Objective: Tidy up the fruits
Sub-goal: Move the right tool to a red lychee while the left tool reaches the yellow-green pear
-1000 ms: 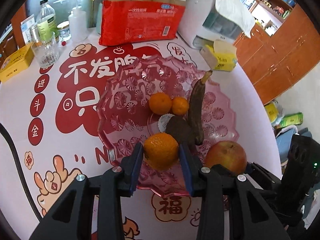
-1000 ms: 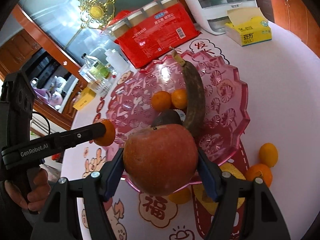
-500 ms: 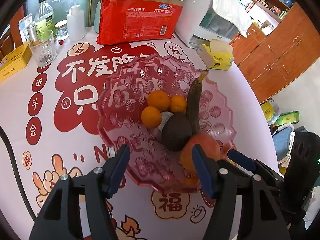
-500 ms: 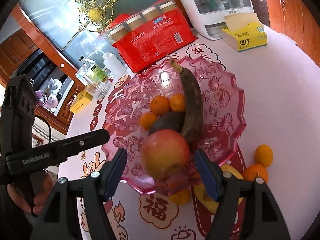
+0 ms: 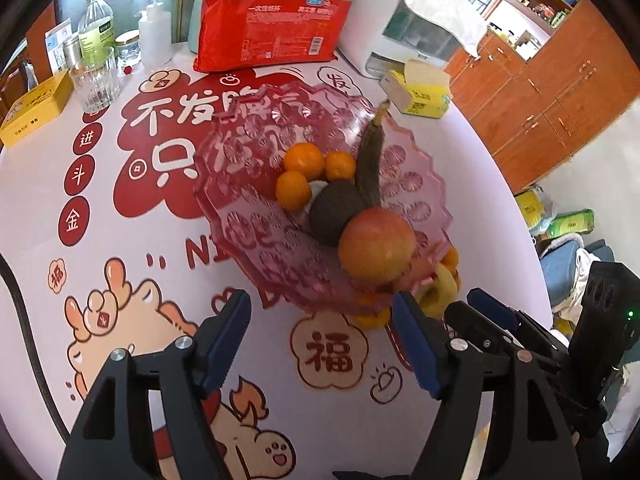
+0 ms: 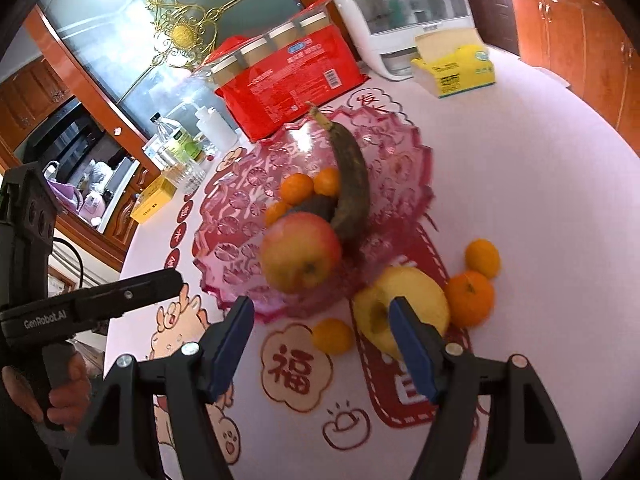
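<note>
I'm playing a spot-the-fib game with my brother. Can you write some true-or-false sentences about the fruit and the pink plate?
1. The red apple lies on the pink plate. True.
2. The yellow apple lies on the plate too. False: it sits on the table beside the plate.
3. The right gripper holds the red apple. False: it is open and holds nothing.
4. A dark banana lies on the plate. True.
5. The left gripper squeezes a tangerine. False: it is open, its jaws have just been opening, with nothing between them.
</note>
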### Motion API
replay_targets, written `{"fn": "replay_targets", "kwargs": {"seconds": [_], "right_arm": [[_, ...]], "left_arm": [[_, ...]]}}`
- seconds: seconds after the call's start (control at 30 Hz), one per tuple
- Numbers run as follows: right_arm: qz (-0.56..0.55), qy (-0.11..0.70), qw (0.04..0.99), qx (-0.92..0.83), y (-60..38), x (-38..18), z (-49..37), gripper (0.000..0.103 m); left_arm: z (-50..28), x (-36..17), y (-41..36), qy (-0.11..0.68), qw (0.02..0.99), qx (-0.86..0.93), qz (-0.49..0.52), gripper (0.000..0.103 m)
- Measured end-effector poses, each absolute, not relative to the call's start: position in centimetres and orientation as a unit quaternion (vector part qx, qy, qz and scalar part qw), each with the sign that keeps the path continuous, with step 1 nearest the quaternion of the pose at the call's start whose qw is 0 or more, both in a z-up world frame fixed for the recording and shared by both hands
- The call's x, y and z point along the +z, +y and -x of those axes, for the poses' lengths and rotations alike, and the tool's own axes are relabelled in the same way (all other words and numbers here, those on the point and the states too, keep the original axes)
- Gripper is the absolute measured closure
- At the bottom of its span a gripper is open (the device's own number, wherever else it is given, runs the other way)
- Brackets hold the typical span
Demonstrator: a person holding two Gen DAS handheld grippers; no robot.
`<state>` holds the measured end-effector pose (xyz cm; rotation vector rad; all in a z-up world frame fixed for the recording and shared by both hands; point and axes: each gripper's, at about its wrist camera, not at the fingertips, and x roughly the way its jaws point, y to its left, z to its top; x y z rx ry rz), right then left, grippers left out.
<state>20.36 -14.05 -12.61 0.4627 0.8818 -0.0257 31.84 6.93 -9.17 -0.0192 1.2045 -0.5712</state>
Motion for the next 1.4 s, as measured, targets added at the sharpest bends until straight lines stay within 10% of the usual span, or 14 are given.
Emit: {"fn": "replay_targets", "kwargs": {"seconds": [0.13,1.4], "right_arm": [[-0.217,0.419,0.881,-0.036,-14.7,-12.6,-18.2,0.032],[-0.087,0.486,0.869,-0.043,-20.7,-17.4,-12.2,0.042]], "left_arm": [[-30.5,-8.7,6.6,0.560,0.784,-0.269,-0.001,0.016],[-26.6,-13.3,-3.2,0.623,0.744,-0.242,0.014,0.008]]}}
